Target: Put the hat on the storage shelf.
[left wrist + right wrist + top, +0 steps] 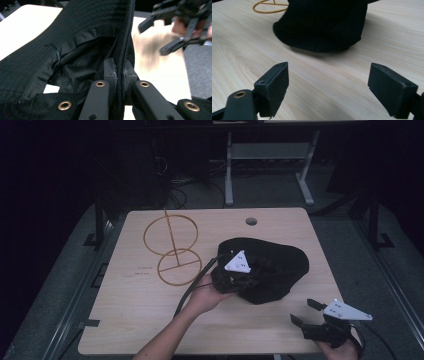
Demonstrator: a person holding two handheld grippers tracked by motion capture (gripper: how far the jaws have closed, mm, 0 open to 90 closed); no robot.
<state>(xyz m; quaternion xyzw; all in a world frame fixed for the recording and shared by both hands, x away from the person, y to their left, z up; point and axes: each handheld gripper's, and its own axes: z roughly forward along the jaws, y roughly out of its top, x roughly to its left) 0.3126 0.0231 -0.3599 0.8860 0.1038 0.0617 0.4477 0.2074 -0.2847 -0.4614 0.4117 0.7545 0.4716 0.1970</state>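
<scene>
On the pale wooden table we see a black fabric bag lying right of centre, its corded edge pinched between the pressed-together jaws of the left gripper. The right gripper hovers near the table's near right corner, jaws spread and empty. We judge the thin edge could slip free if tugged sideways (bare tabletop lies left and near, though a wire ring stand sits at far left).

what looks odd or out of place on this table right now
Nothing looks damaged or spilled. The black hat sits crumpled, its edge pinched in the left hand-held gripper, and the wire stand lies tipped over on the table.
</scene>
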